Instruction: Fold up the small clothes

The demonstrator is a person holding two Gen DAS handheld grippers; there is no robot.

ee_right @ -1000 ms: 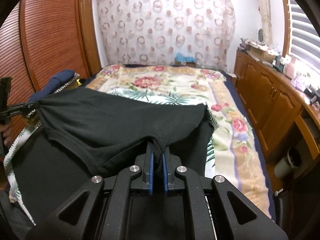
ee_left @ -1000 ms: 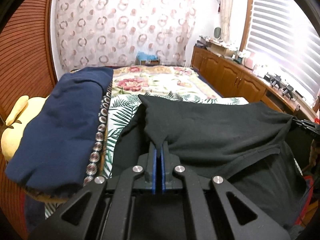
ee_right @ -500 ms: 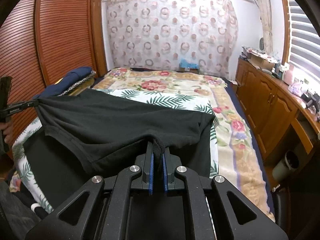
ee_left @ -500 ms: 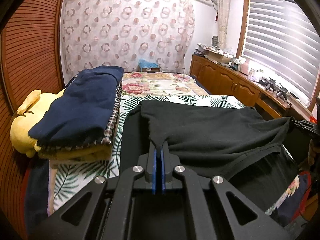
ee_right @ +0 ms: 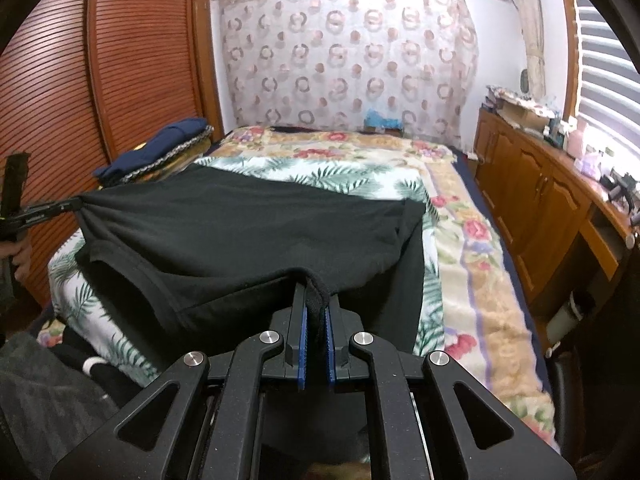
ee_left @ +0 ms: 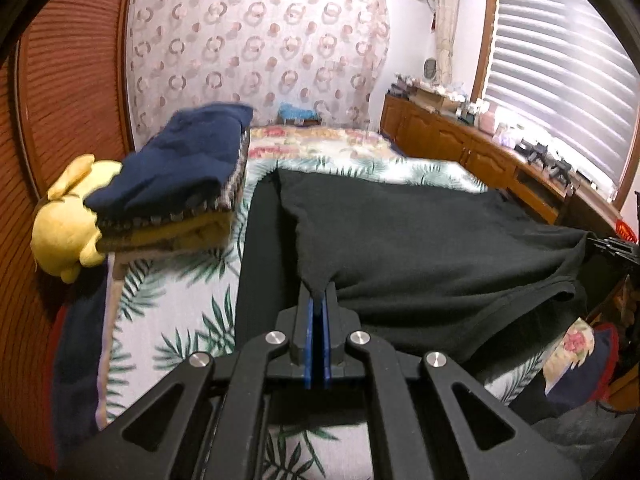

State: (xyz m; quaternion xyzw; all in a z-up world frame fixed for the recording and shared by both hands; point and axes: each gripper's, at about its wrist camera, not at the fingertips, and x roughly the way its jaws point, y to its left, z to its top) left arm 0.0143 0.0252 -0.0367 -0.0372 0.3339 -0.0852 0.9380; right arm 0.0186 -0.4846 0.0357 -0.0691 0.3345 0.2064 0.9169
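A black garment (ee_left: 432, 240) is stretched between my two grippers above the bed, its far part lying on the leaf-print cover. My left gripper (ee_left: 319, 294) is shut on one near corner of the black garment. My right gripper (ee_right: 315, 294) is shut on the other near corner, a thick bunched hem. In the right wrist view the garment (ee_right: 248, 232) spans to the left gripper (ee_right: 76, 203) at the left edge. In the left wrist view the right gripper (ee_left: 592, 240) shows at the right edge.
A folded pile with a navy garment (ee_left: 180, 168) on top sits on the bed's left side, beside a yellow plush toy (ee_left: 68, 224). Wooden cabinets (ee_right: 536, 200) run along the right wall. A slatted wardrobe (ee_right: 52, 92) stands at the left.
Both grippers have pulled back towards the foot of the bed and risen, drawing the black garment taut and nearer; more of the bed shows in both views.
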